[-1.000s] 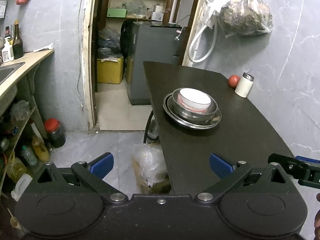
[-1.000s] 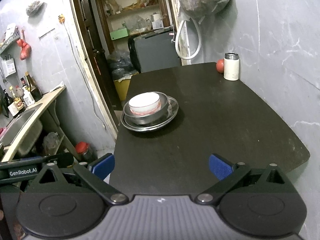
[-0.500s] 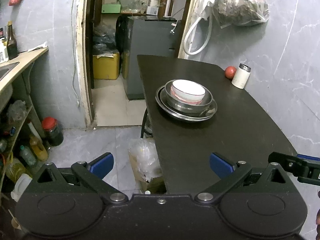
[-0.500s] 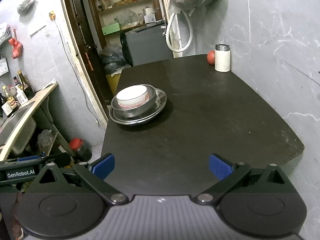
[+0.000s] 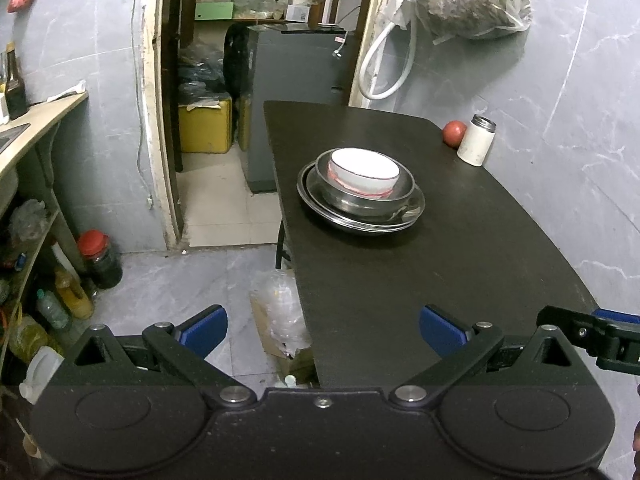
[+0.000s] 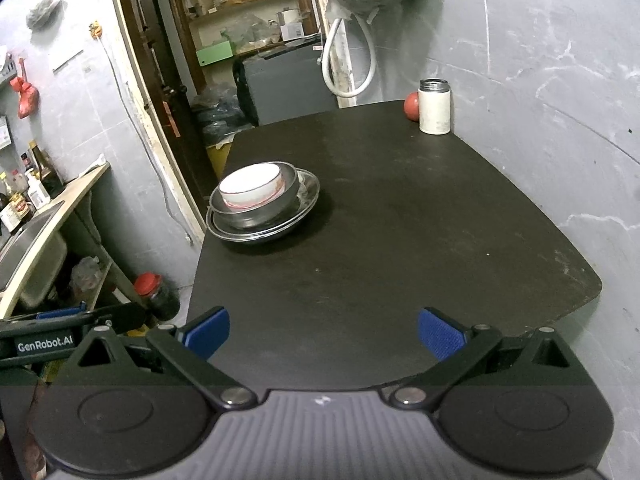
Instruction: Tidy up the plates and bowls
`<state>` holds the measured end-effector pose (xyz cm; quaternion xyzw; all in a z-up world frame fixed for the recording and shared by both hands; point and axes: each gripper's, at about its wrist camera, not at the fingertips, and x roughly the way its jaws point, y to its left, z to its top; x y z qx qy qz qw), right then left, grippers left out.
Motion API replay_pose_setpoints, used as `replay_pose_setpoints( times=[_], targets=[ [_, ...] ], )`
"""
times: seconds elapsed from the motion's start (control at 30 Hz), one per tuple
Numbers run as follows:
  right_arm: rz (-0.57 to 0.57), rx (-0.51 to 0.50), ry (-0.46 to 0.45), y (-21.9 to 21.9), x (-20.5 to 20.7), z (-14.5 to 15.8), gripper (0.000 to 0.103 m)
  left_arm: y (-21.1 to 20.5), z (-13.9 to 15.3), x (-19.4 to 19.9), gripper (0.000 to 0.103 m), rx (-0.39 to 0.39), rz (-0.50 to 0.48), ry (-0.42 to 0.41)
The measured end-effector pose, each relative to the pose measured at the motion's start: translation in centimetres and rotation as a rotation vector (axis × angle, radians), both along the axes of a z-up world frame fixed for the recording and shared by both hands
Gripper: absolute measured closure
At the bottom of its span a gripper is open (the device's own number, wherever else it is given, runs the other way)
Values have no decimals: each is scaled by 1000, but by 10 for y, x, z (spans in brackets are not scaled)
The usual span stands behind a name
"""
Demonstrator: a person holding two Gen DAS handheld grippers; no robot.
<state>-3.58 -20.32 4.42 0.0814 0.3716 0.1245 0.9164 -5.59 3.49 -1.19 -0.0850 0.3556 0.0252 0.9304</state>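
A white bowl (image 5: pixel 365 172) with a red band near its base is sitting upright inside a larger steel bowl (image 5: pixel 364 194), which is resting in a shallow steel plate (image 5: pixel 320 200). The three are nesting in one stack, standing on the dark table (image 5: pixel 460 264) close to its left edge, well apart from the far corner.

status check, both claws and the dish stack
Left claw open, empty. Right claw open, empty. White bowl in steel bowl on steel plate, untouched. Table path clear.
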Motion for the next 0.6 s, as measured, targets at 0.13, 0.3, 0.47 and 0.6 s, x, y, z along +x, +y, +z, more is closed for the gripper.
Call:
replay_pose_setpoints(
  times=[0.13, 0.3, 0.47, 0.6],
  targets=[
    [-5, 1, 2, -3, 1, 0, 0, -4, 0, 1, 1, 4, -5, 2],
    [-7, 1, -1, -5, 2, -1, 0, -4, 1, 2, 1, 4, -5, 0],
    [-8, 0, 0, -4, 2, -1, 0, -3, 1, 2, 1, 4, -6, 1],
    [-7, 0, 0, -5, 2, 0, 0, -3, 1, 2, 1, 4, -6, 1]
  ],
)
